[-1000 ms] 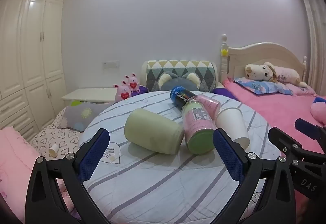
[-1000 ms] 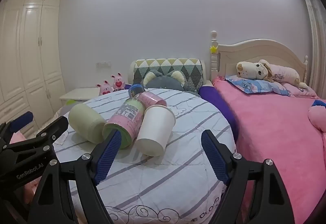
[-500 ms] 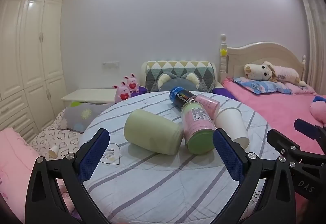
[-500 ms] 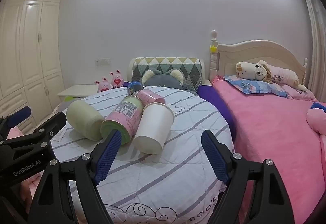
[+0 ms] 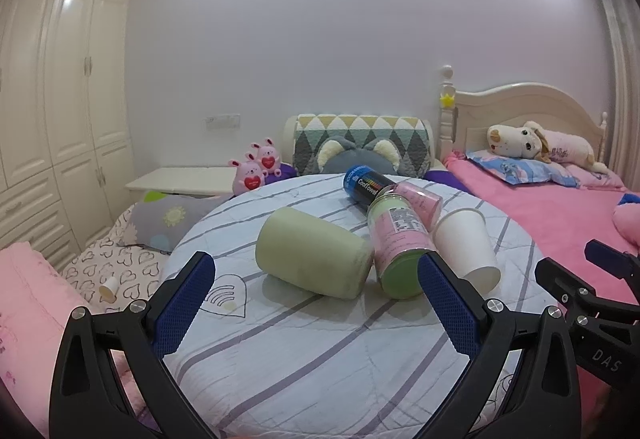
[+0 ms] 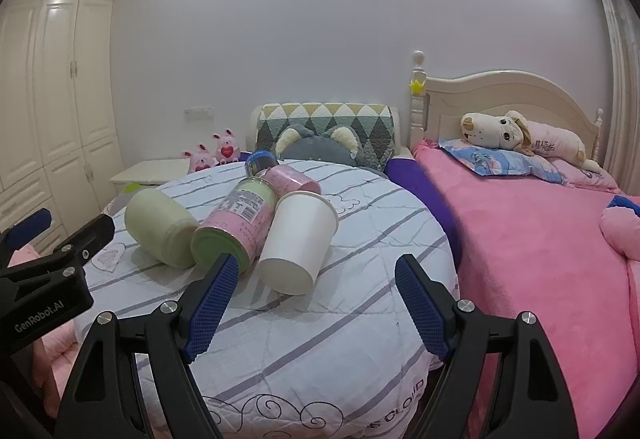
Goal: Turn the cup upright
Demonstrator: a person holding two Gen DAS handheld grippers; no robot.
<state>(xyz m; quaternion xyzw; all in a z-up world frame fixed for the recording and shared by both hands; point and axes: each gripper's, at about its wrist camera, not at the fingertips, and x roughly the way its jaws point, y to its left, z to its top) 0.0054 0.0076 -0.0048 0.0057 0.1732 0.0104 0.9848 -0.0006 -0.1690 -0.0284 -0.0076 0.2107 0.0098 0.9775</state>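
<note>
A white paper cup (image 6: 298, 237) lies on its side on the round cloth-covered table (image 6: 320, 339), base toward me; it also shows in the left wrist view (image 5: 466, 241). A pale green cup (image 5: 314, 259) lies on its side to the left, also in the right wrist view (image 6: 160, 233). My left gripper (image 5: 314, 303) is open and empty, just short of the green cup. My right gripper (image 6: 316, 297) is open and empty, just short of the white cup.
A pink-and-green canister (image 5: 398, 243) lies between the two cups, with a pink canister (image 5: 418, 201) and a dark blue can (image 5: 366, 185) behind. A pink bed (image 6: 540, 239) is to the right, floor cushions (image 5: 120, 259) and wardrobes (image 5: 60, 119) to the left.
Both grippers have moved slightly forward toward the cups. Nothing on the table has moved.
</note>
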